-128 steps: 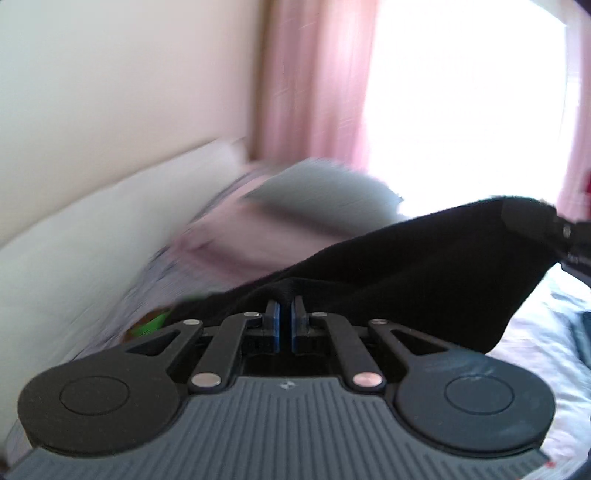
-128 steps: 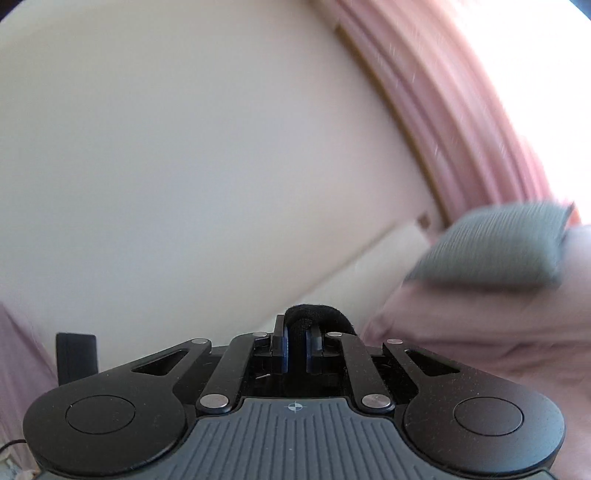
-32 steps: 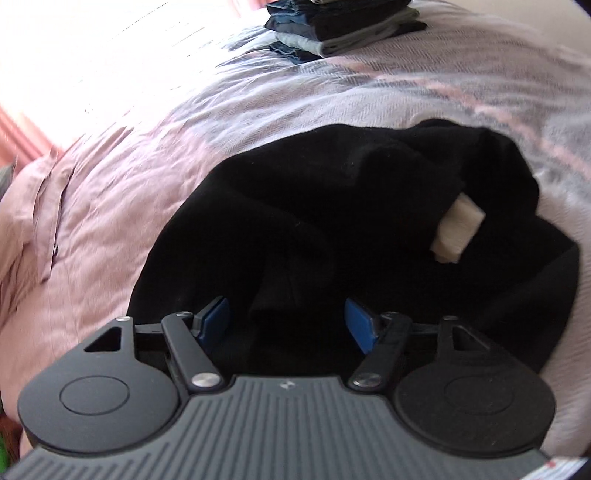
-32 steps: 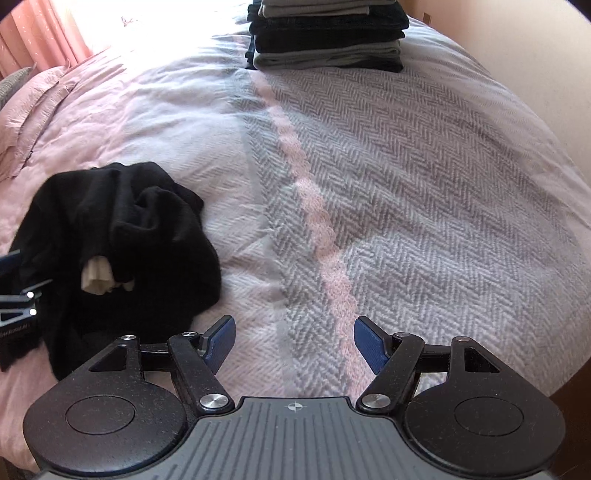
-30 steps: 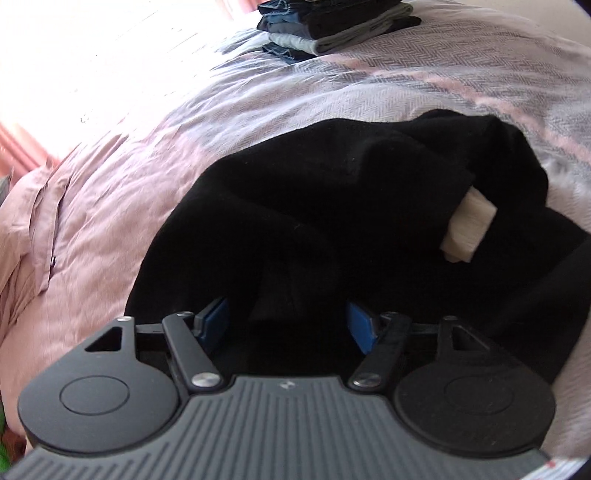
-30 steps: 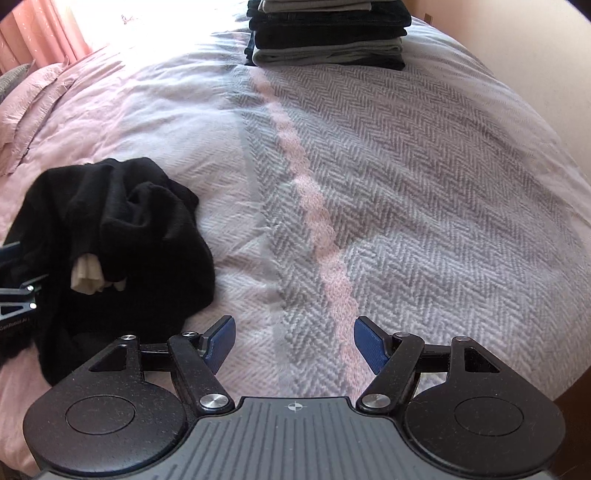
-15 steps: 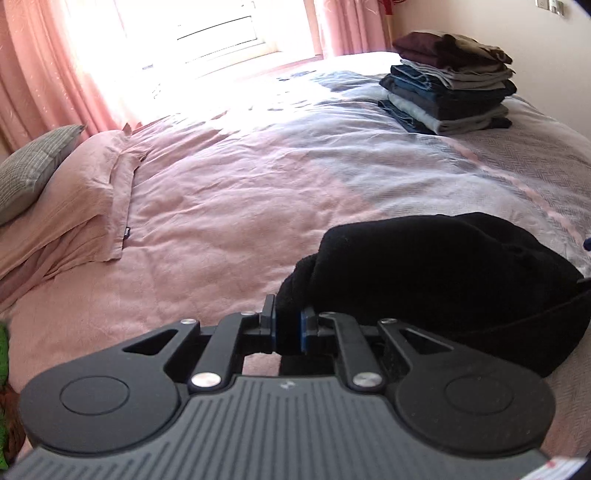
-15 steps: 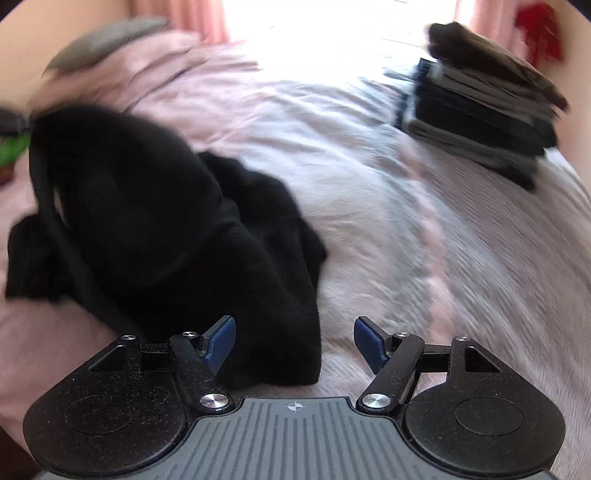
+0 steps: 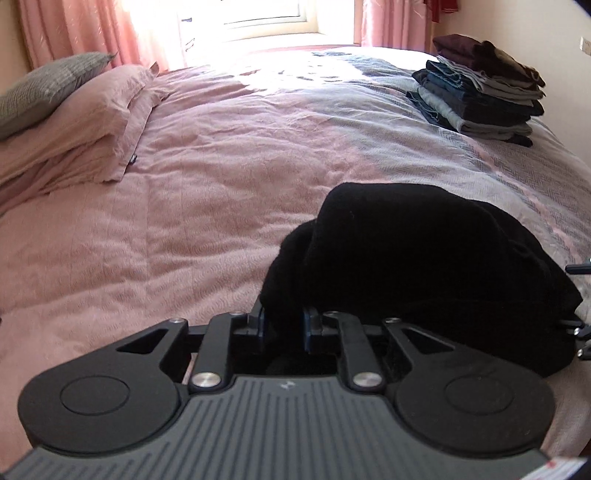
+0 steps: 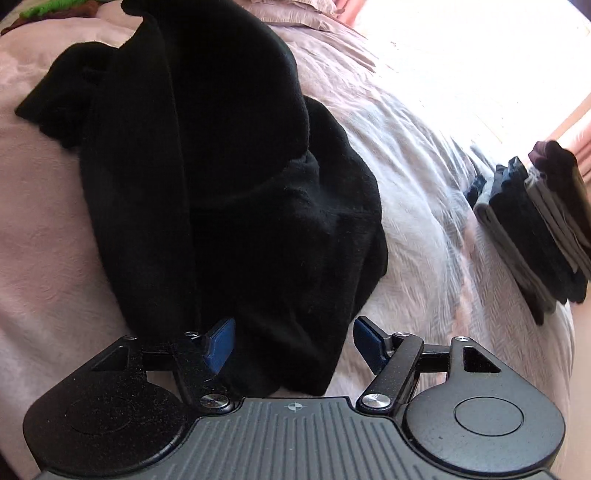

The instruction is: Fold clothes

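While both grippers work low over the bed, the scene from near to far:

Left gripper (image 9: 282, 328): jaws nearly together, clamped on a bunched fold of the black garment; they closed on it within the last second and have eased a touch wider since.

Right gripper (image 10: 293, 345): blue pads standing wide apart, having narrowed slightly just now; the garment's lower edge lies between them, and neither pad presses on it.

Black garment (image 9: 424, 258): a crumpled heap on the bed, at about 1 o'clock from the left gripper, one end drawn up into its jaws. In the right wrist view it fills the field from 10 to 12 o'clock (image 10: 229, 177).

Bed (image 9: 184, 221): pink cover across the near and left part, grey herringbone throw with a pink stripe toward 2 o'clock.

Pink pillows (image 9: 74, 129): stacked at 10 o'clock, a grey cushion (image 9: 44, 88) leaning on top.

Folded pile (image 9: 480, 88): dark and grey clothes stacked at 1 o'clock, well apart from the garment.

Curtains (image 9: 74, 29): pink, flanking a bright window at 12 o'clock.
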A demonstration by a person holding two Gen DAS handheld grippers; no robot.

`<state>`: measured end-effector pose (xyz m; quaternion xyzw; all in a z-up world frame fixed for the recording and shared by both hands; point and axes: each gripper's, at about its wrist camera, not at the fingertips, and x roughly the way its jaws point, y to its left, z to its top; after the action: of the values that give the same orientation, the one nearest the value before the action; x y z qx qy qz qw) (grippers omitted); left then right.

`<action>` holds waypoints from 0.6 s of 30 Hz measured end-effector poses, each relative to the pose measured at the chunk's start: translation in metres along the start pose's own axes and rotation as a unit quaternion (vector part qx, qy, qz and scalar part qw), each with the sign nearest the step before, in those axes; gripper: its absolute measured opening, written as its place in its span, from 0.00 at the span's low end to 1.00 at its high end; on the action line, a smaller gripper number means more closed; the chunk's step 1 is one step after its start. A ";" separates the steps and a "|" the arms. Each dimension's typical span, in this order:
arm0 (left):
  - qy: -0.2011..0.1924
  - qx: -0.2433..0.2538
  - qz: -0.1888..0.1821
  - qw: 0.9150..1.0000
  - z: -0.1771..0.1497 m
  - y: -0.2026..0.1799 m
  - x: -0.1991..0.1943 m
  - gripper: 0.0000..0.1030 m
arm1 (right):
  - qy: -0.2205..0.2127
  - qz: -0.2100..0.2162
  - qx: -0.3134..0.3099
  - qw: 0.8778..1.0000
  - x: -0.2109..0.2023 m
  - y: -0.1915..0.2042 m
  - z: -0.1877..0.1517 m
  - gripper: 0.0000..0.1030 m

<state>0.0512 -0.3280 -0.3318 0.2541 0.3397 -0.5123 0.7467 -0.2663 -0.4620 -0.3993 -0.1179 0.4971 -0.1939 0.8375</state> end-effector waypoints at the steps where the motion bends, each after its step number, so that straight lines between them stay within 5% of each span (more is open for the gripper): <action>1: 0.006 -0.015 -0.003 1.000 -0.002 0.002 0.003 0.13 | -0.008 0.004 -0.005 1.000 0.005 0.000 0.001 0.52; 2: 0.013 -0.029 -0.003 0.999 -0.004 0.003 0.006 0.11 | -0.008 0.005 -0.007 1.000 0.008 0.000 0.002 0.17; 3: 0.017 -0.039 -0.002 0.999 -0.006 0.005 0.006 0.01 | -0.013 -0.002 -0.004 1.000 0.007 -0.002 0.004 0.11; 11: -0.046 -0.053 0.058 0.996 0.025 0.025 -0.055 0.02 | -0.158 -0.038 0.151 0.975 -0.086 -0.085 0.043 0.04; 18: -0.144 -0.065 0.154 0.975 0.070 0.062 -0.160 0.02 | -0.325 -0.047 0.123 0.936 -0.186 -0.113 0.114 0.00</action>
<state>0.0873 -0.2628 -0.1620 0.1774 0.2180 -0.3990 0.8728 -0.2699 -0.4808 -0.1548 -0.0942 0.1637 -0.2438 0.9513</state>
